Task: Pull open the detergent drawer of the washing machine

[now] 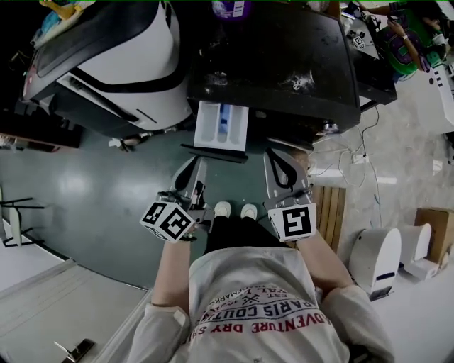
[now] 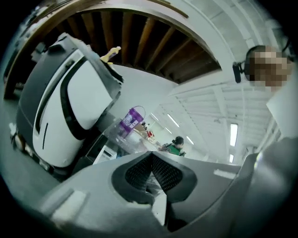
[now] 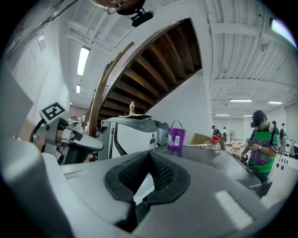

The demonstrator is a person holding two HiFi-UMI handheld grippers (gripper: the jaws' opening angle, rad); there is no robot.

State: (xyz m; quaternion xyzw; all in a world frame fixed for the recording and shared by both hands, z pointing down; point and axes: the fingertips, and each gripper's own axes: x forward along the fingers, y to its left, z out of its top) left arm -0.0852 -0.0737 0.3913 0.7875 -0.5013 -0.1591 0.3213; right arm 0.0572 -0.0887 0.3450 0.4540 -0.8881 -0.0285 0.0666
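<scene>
In the head view the dark-topped washing machine (image 1: 284, 64) stands ahead of me, and its white detergent drawer (image 1: 221, 126) sticks out of the front, showing blue-tinted compartments. My left gripper (image 1: 196, 164) hangs just below the drawer's front edge, apart from it, with its pads (image 2: 139, 169) pressed together on nothing. My right gripper (image 1: 278, 157) is level with it, to the right of the drawer, and its pads (image 3: 160, 174) meet at the tip with nothing between them. Both grippers point level over the machine's top.
A purple bucket (image 1: 230, 8) stands at the back of the machine's top. A large white-and-black appliance (image 1: 120, 57) stands to the left. To the right are a wooden pallet (image 1: 330, 213), floor cables (image 1: 369, 159) and white devices (image 1: 376, 259). A person in green (image 3: 260, 148) stands beyond.
</scene>
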